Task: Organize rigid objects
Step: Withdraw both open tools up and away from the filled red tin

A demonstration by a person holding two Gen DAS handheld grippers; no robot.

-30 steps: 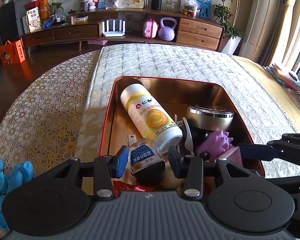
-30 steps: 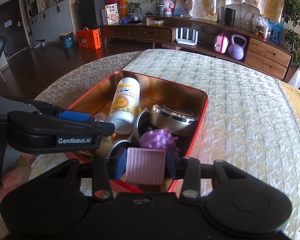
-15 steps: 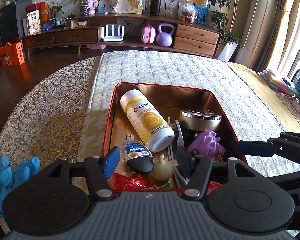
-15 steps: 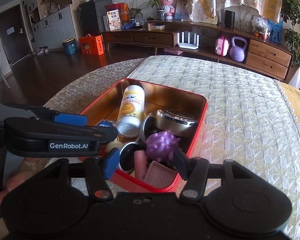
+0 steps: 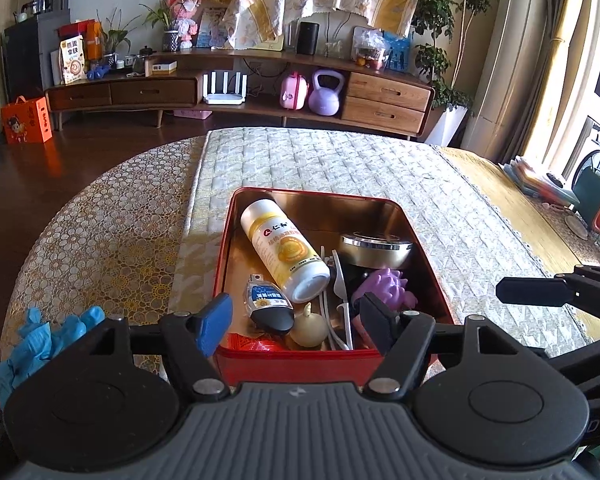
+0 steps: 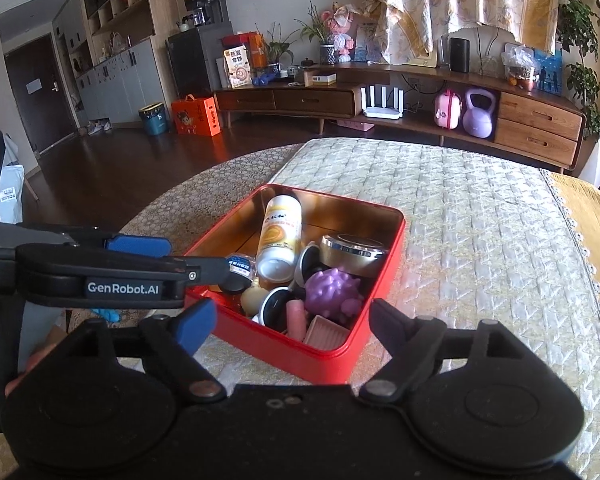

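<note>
Both grippers have just been opening and drawing back from the red tin [image 5: 300, 356]: left gripper [image 5: 296, 318] and right gripper [image 6: 290, 320] stand spread and empty, since the small flask [image 5: 269, 304] and pink block [image 6: 326, 330] now lie inside it.

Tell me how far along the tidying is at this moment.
Nearly done, it seems. The red tin holds the white bottle, purple spiky toy, pink box and small sauce bottle. Left gripper and right gripper have just been opening, nothing between their fingers. Only blue gloves lie outside.
</note>
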